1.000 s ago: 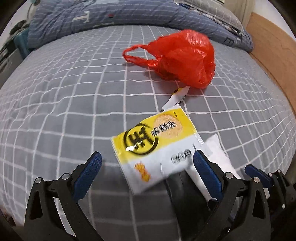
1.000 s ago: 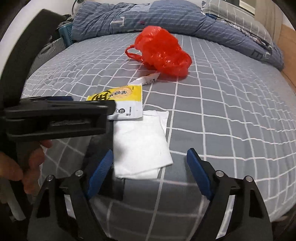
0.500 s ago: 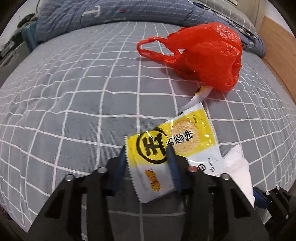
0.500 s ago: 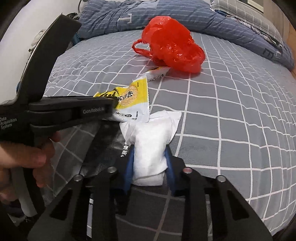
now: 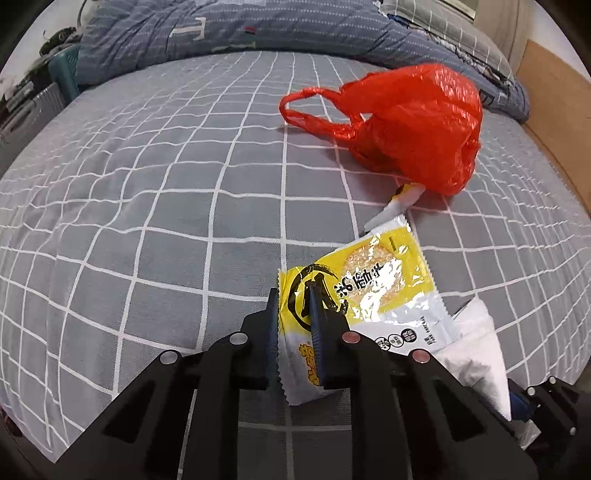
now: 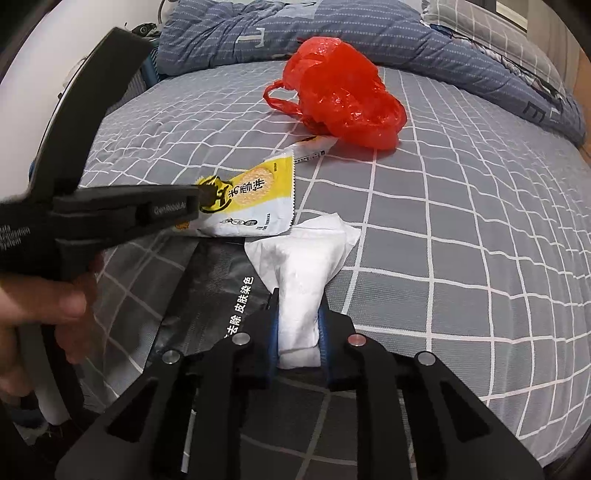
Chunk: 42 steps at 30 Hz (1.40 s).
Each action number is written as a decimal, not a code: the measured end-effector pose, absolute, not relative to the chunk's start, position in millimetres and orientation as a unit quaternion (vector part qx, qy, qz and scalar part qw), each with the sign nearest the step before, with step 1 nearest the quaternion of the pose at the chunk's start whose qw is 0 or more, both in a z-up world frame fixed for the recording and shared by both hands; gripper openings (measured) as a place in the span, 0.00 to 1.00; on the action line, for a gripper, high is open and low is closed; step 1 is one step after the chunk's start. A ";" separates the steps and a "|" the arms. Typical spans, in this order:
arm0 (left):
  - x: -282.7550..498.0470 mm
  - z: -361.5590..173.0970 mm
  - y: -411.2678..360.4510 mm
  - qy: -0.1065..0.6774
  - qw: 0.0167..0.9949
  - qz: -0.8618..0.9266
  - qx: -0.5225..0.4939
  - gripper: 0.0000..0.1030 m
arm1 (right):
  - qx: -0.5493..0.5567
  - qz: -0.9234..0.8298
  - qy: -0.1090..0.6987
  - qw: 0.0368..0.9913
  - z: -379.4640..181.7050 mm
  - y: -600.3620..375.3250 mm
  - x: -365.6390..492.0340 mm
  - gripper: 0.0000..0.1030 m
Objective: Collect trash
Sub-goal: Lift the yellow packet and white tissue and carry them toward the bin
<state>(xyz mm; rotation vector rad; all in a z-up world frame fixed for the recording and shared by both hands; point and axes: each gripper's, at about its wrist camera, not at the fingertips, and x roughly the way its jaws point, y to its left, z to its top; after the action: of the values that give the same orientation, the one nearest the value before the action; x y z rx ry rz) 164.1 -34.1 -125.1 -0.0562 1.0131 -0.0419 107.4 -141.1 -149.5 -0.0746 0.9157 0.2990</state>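
My left gripper [image 5: 293, 299] is shut on the near end of a yellow and white snack wrapper [image 5: 373, 284] and holds it just above the bed; the wrapper also shows in the right wrist view [image 6: 255, 199], with the left gripper [image 6: 201, 197] clamped on it. My right gripper [image 6: 297, 306] is shut on a white tissue [image 6: 301, 266], whose far end spreads out; the tissue shows in the left wrist view [image 5: 476, 350] at lower right. A red plastic bag [image 5: 410, 125] lies farther back on the bed [image 6: 343, 96]. A small white sachet [image 5: 397, 205] lies between bag and wrapper.
The bed has a grey sheet with a white grid [image 5: 147, 206]. A folded blue quilt [image 5: 229, 29] lies along the far side. A dark flat packet with white print [image 6: 218, 291] lies under the tissue. A wooden bed frame [image 5: 554, 103] is at right.
Both grippers went from open to shut: the left closed on the snack wrapper, the right on the tissue. Both have lifted and moved forward toward the red bag.
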 end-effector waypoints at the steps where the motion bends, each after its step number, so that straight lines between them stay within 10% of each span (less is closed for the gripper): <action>1: 164.5 -124.0 -33.4 0.484 0.874 -0.021 -0.029 0.13 | -0.035 0.144 0.440 0.886 -148.8 -141.4 107.0 0.15; 42: 93.3 -40.9 -13.6 0.446 0.894 -0.017 -0.046 0.03 | -0.019 0.087 0.418 0.904 -114.0 -178.5 66.1 0.07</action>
<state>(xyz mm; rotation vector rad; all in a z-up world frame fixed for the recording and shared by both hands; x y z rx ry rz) 93.3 -13.7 -40.9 -0.0961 0.9246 -0.0349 66.1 -178.5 -114.0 -0.0395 0.8629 0.1801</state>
